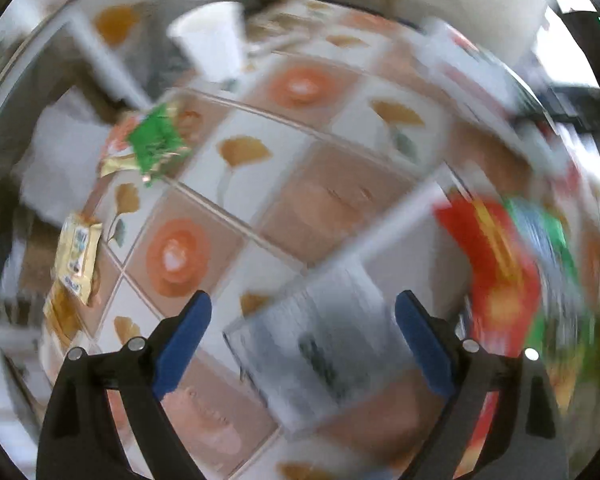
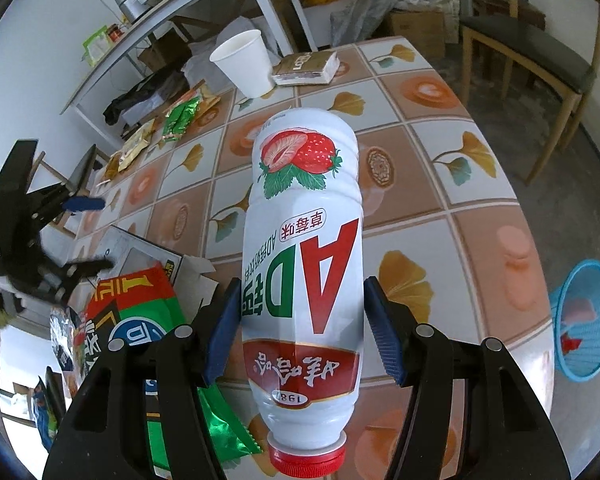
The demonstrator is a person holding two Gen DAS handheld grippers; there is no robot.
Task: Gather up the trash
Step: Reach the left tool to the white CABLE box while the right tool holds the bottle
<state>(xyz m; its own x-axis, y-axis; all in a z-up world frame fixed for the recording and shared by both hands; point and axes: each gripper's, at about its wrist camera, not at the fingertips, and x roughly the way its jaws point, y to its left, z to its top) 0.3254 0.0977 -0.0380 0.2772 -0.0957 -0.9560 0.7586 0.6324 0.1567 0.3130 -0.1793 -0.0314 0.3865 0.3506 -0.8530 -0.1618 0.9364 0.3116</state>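
Observation:
My right gripper [image 2: 302,320] is shut on a white strawberry drink bottle [image 2: 304,240] with a red cap, held above the tiled table [image 2: 440,160]. My left gripper [image 1: 302,320] is open and empty above a flattened white carton [image 1: 324,344]; the left wrist view is blurred. It also shows at the left of the right wrist view [image 2: 80,236]. A red and green snack bag [image 1: 508,264] lies right of the carton, also in the right wrist view [image 2: 136,308]. A green wrapper [image 1: 156,140] and yellow wrappers [image 1: 78,252] lie at the table's far left edge.
A white paper cup [image 2: 246,62] and a packet of napkins [image 2: 306,68] stand at the table's far end. A blue basket [image 2: 588,320] sits on the floor to the right. A wooden chair [image 2: 532,52] stands beyond the table. Shelving lies behind.

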